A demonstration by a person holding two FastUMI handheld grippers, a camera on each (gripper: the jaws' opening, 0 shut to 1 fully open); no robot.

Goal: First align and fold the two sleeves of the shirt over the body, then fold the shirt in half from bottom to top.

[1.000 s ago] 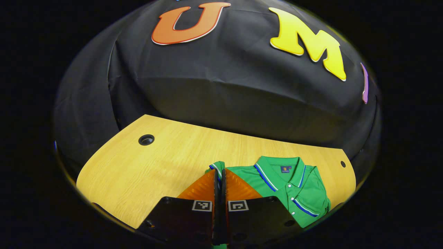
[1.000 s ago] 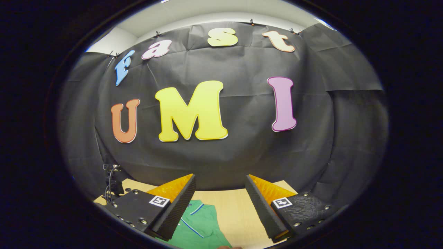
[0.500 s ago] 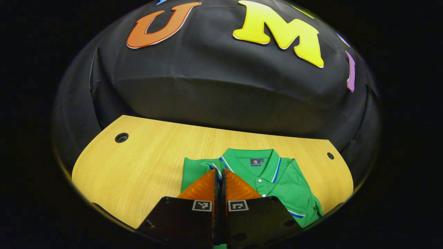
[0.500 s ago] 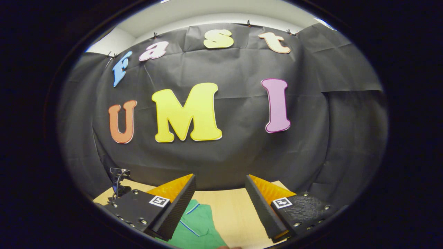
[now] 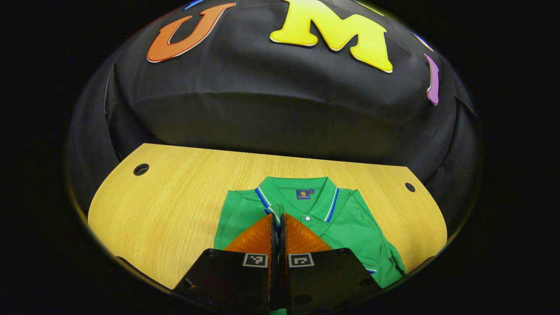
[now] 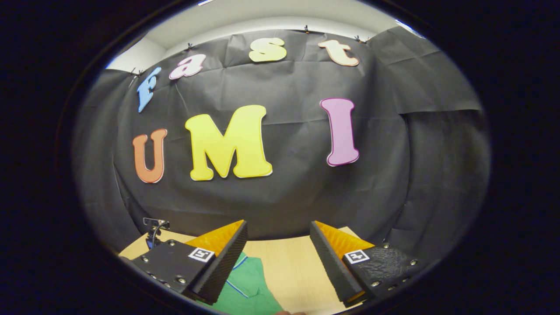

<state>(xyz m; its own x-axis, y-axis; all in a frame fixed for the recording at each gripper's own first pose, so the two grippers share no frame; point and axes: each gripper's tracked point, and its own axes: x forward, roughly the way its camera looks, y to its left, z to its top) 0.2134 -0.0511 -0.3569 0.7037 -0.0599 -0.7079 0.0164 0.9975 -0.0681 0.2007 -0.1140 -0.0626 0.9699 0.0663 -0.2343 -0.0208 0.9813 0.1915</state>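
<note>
A: In the left gripper view, what is made out of the shirt and the tongs?

B: The green shirt [image 5: 345, 223] is seen lying flat on the wooden table [image 5: 175, 210], collar toward the booth wall and buttons up. The left tongs [image 5: 277, 218] are pressed together, and a striped cuff [image 5: 274, 211] is pinched between their tips. That cuff is held over the chest, just beside the collar [image 5: 302, 197], so the sleeve on that side is judged to be mid-fold, carried in over the body but not released.

A: And the other sleeve?

B: A striped edge is glimpsed low on the far side of the body, near the table's front; it cannot be told for certain whether that sleeve is folded in.

A: What is given by the right gripper view?

B: The right tongs [image 6: 278, 245] are held apart with nothing between them, raised and pointed mostly at the wall. A patch of the shirt is seen below and beside the left-hand finger [image 6: 223, 258], apart from it, with bare table under the gap.

A: So how much is left?

B: By judgement, the held sleeve has to be laid down and let go, the other sleeve checked, and the bottom-to-top fold is not yet started
</note>
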